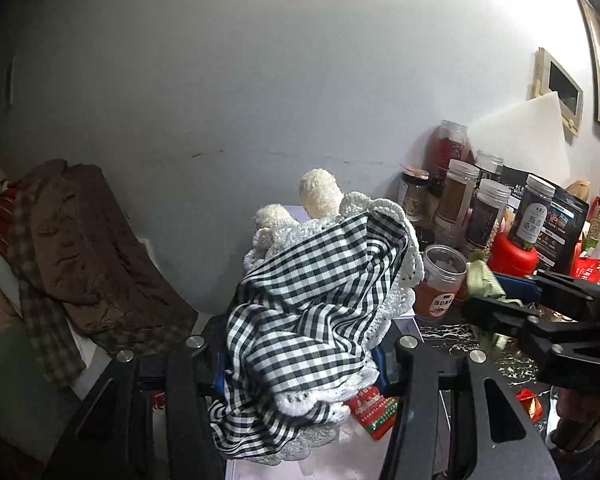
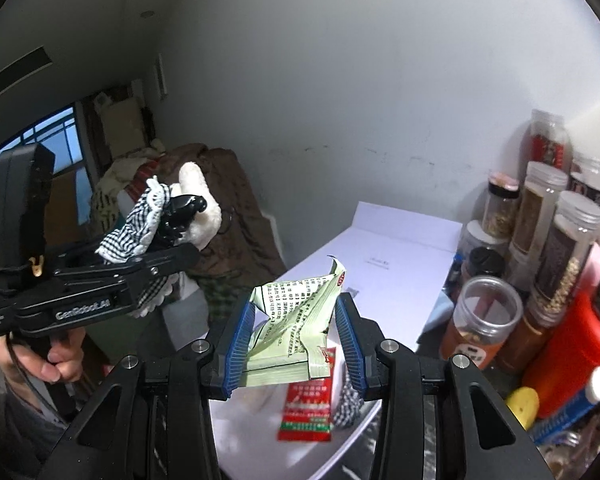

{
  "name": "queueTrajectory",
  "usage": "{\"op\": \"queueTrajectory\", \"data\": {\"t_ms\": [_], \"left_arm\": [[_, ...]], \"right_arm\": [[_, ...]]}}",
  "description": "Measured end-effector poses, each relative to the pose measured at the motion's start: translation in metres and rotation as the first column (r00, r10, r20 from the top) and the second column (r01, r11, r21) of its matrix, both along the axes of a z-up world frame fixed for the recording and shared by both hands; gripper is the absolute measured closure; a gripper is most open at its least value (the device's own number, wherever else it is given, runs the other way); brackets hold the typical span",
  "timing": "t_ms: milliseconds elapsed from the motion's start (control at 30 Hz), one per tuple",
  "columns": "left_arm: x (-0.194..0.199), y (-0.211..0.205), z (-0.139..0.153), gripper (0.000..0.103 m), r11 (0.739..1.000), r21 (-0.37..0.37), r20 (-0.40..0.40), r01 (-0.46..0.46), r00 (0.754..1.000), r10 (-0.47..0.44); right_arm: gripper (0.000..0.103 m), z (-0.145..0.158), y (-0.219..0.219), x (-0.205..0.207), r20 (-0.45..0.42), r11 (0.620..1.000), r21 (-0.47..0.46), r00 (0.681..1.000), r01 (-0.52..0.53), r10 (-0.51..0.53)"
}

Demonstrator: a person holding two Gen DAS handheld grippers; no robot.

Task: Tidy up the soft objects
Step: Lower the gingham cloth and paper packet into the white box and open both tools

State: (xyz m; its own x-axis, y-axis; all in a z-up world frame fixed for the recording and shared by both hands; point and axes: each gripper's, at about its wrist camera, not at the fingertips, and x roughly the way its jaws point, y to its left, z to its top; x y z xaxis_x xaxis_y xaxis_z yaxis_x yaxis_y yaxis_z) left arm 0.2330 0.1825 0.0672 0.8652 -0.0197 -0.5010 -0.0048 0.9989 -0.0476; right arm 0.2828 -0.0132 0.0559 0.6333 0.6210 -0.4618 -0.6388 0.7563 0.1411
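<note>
A cream plush toy [image 1: 318,196] wrapped in black-and-white checked cloth [image 1: 312,280] with white lace trim fills the left wrist view. My left gripper [image 1: 302,360] is shut on it. The right wrist view shows the same toy [image 2: 198,200] held in the left gripper [image 2: 168,240] above a person's hand [image 2: 56,356]. My right gripper [image 2: 296,308] is shut on a crumpled pale green packet [image 2: 296,324] with printed text, its blue pads [image 2: 238,336] pressing both sides. From the left wrist view, the right gripper [image 1: 484,292] and green packet [image 1: 480,276] are at the right.
A white flat box [image 2: 400,248] lies below, with a red packet [image 2: 308,404] and a scrap of checked cloth [image 2: 346,404] on it. Several lidded jars [image 2: 480,320] and a red bottle [image 2: 572,348] crowd the right. A pile of brown clothes [image 1: 80,248] is on the left.
</note>
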Motion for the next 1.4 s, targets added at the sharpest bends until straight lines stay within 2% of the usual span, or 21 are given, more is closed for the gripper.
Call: {"op": "queueTrajectory", "data": {"t_ms": [200, 433, 667, 867, 1167, 1400], "left_arm": [[0.022, 0.005, -0.023, 0.052, 1.0, -0.003, -0.044, -0.007, 0.999, 0.007], [0.047, -0.002, -0.059, 0.052, 1.0, -0.008, -0.14, 0.012, 0.99, -0.013], [0.06, -0.001, -0.084, 0.052, 0.999, -0.03, -0.215, 0.018, 0.976, -0.024], [0.069, -0.001, -0.106, 0.052, 1.0, -0.019, -0.271, 0.009, 0.962, -0.013], [0.078, 0.004, -0.131, 0.052, 0.999, -0.044, -0.359, -0.007, 0.933, -0.009], [0.077, 0.004, -0.135, 0.052, 1.0, -0.019, -0.37, -0.017, 0.929, 0.009]], "right_arm": [[0.062, -0.015, 0.015, 0.024, -0.042, 1.0, -0.023, 0.999, 0.0, -0.001], [0.062, -0.043, 0.023, 0.045, -0.124, 0.998, -0.06, 0.992, -0.005, -0.002], [0.061, -0.062, 0.029, 0.054, -0.19, 0.996, -0.089, 0.982, -0.023, 0.006], [0.061, -0.074, 0.032, 0.064, -0.234, 0.994, -0.097, 0.972, -0.041, 0.017], [0.061, -0.092, 0.044, 0.067, -0.279, 0.988, -0.141, 0.96, -0.069, 0.027], [0.061, -0.11, 0.053, 0.072, -0.305, 0.98, -0.183, 0.952, -0.075, 0.016]]}}
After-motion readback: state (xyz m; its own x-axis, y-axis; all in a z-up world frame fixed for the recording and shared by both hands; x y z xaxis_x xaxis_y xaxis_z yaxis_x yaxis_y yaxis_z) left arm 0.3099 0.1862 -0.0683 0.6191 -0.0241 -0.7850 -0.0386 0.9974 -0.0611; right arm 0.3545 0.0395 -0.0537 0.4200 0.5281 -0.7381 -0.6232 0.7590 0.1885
